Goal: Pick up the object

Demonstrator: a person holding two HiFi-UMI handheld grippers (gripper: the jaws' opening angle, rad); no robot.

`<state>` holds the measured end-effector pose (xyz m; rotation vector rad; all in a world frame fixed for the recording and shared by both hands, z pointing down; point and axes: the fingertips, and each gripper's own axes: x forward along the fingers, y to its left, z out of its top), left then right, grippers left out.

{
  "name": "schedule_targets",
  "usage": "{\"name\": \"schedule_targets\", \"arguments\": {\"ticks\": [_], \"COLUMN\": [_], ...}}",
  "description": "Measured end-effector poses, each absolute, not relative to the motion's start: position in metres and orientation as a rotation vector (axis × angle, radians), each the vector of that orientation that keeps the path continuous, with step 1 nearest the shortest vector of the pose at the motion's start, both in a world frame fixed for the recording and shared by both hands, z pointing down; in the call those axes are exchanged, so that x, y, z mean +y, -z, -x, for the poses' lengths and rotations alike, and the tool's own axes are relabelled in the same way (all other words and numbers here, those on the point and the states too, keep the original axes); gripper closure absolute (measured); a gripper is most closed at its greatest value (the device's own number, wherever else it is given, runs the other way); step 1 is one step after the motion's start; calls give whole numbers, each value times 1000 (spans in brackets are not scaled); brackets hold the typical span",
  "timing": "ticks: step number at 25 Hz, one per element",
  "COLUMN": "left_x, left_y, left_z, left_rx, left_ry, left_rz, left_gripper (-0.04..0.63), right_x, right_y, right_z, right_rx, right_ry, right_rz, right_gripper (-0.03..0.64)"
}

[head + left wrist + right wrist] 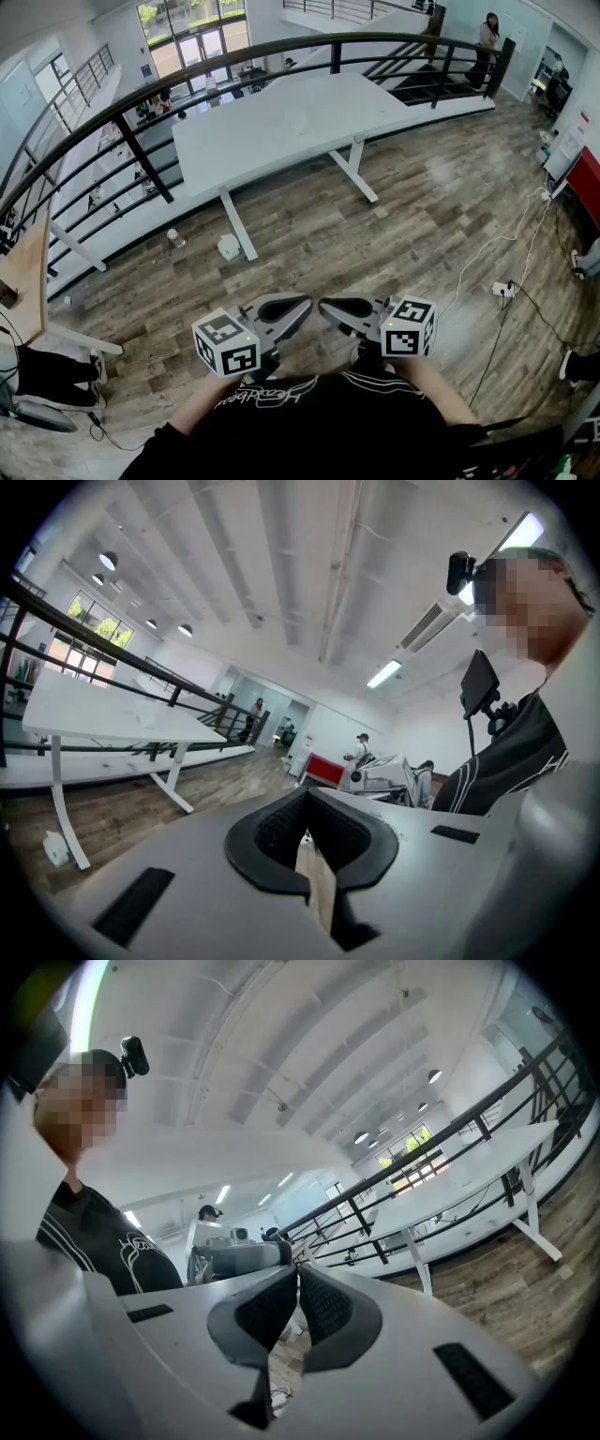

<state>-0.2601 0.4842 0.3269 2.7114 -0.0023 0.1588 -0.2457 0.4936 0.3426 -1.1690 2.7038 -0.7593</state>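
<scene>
I hold both grippers close to my chest, tips turned toward each other and nearly touching. In the head view the left gripper [302, 303] is shut with nothing between its jaws, and so is the right gripper [324, 305]. The left gripper view shows its jaws [305, 834] closed tip to tip, empty. In the right gripper view the jaws [298, 1277] also meet at the tip, empty, with the left gripper [234, 1258] just beyond them. A long white table [281, 127] stands ahead across the wooden floor. A faint pale shape [298, 120] on it is too small to tell.
A curved black railing [141, 155] runs behind the table. A small white box [229, 247] and a bottle [174, 238] sit on the floor by a table leg. Cables and a power strip [502, 289] lie at the right. A person [488, 37] stands far back.
</scene>
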Motion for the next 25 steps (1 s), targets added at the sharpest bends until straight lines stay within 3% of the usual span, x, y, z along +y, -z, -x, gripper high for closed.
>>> {"name": "schedule_targets", "arguments": {"ticks": [25], "left_x": [470], "left_y": [-318], "left_z": [252], "left_rx": [66], "left_ry": [-111], "left_rz": [-2671], "left_gripper": [588], "right_x": [483], "right_y": [-334], "right_z": [236], "right_rx": [2686], "right_ry": [716], "right_rz": [1213], "right_gripper": [595]}}
